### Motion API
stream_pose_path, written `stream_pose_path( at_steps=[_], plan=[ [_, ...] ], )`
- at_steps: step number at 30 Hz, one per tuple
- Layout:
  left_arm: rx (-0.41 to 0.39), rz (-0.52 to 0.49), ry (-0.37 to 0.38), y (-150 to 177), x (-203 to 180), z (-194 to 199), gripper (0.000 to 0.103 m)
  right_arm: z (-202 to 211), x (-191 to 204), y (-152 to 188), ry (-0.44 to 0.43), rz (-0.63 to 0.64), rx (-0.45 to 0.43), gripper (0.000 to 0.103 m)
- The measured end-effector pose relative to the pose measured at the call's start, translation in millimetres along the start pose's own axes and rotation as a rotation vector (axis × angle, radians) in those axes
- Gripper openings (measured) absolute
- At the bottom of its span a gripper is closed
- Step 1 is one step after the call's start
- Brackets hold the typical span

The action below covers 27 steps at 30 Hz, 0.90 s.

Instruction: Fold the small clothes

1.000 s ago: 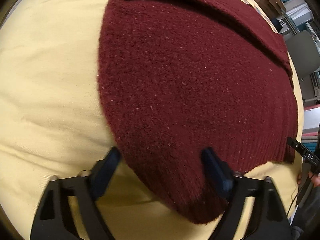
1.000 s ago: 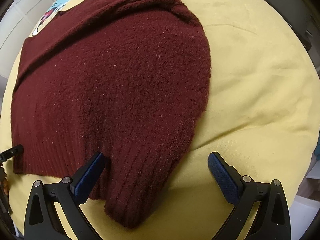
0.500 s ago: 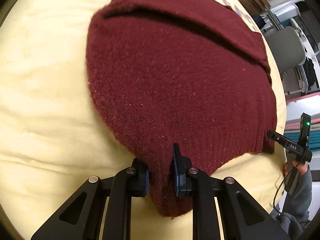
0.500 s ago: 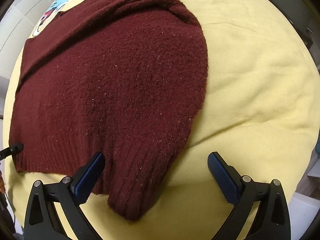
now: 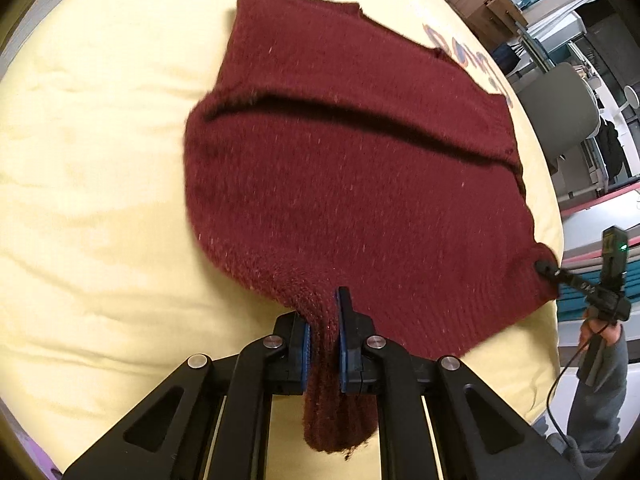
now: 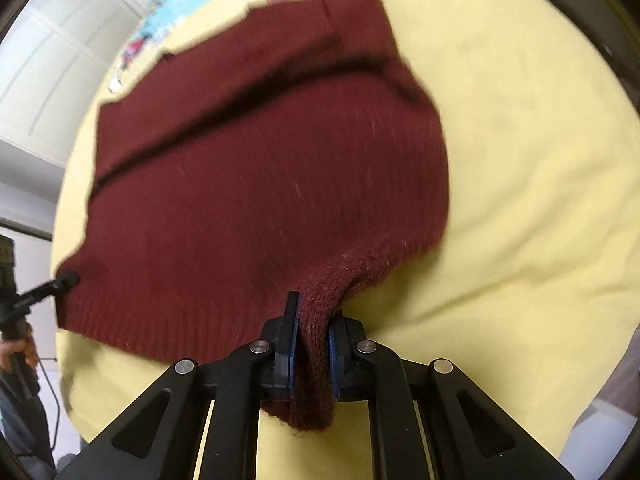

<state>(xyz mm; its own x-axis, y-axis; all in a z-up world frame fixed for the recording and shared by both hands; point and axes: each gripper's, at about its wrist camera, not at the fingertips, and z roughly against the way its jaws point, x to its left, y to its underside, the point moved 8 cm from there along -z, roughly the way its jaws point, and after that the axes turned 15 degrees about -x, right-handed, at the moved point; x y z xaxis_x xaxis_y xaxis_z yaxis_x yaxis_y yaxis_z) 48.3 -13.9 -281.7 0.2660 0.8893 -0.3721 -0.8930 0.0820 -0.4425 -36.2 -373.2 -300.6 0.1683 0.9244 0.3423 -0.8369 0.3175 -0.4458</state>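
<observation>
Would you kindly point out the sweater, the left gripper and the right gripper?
sweater [image 5: 360, 200]: left wrist view, middle of the knit body.
left gripper [image 5: 323, 340]: left wrist view, between the fingertips.
right gripper [image 6: 314, 344]: right wrist view, between the fingertips.

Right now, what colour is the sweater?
Dark maroon sweater, plain knit; clearest in the left wrist view.

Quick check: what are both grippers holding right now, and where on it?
Both hold the maroon sweater. The left gripper pinches one near corner of its ribbed bottom edge; the right gripper pinches the other.
</observation>
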Motion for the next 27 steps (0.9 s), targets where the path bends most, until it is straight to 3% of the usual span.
stream_pose_path(
  at_steps=[7,17,23,27],
  plan=[
    [-0.074,-0.008,0.019,-49,-10,7,0.008,31,14,-64,-0.056,0.011,-0.152,0.011],
    [-0.254,-0.022,0.0,-178,-13,22,0.008,22,41,-177,-0.023,0.022,-0.328,0.011],
    [-0.262,-0.037,-0.058,-235,-2,-10,0.008,-8,42,-238,0.044,0.015,-0.346,0.01],
    [-0.211,-0.075,-0.141,-238,10,-51,0.008,-44,36,-250,0.106,0.029,-0.285,0.011]
  ],
)
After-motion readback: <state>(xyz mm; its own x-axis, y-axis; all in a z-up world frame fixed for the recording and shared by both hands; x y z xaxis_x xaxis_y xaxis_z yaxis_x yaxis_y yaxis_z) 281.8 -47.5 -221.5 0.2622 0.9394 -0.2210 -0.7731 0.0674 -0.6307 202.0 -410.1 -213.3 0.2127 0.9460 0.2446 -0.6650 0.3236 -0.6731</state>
